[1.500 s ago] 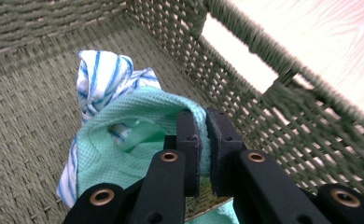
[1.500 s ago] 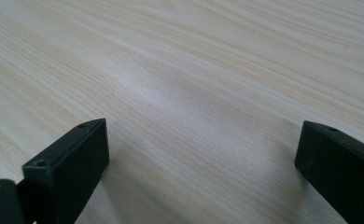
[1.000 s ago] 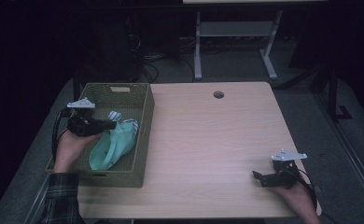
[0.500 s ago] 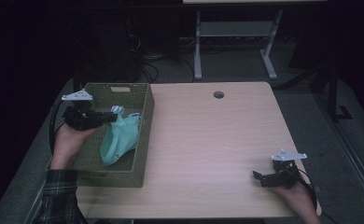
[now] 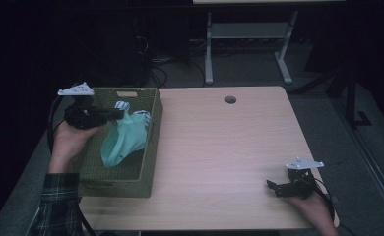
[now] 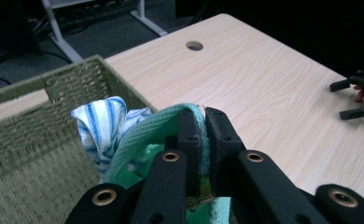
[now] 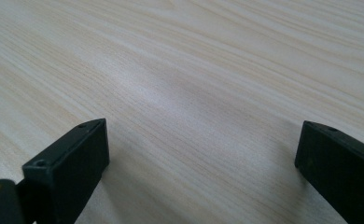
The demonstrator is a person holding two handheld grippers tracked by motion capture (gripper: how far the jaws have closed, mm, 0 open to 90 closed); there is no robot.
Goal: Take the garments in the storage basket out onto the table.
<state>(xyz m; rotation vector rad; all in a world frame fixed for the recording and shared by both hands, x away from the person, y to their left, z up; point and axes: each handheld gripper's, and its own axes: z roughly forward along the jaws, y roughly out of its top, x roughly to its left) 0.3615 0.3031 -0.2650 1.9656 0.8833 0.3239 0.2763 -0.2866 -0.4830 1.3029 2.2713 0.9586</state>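
Mint-green cloth is pinched tight in the left gripper above the woven basket, w/ its lower end hanging inside. Blue-striped cloth sits behind it, partly hidden. Right gripper, well apart from basket, rests on table, jaws wide, holding nothing.

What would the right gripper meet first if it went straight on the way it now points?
Probably nothing soon: the right gripper, jaws open and empty, points left, low over the bare table. Far along that line stands the green woven basket, though depth is hard to judge.
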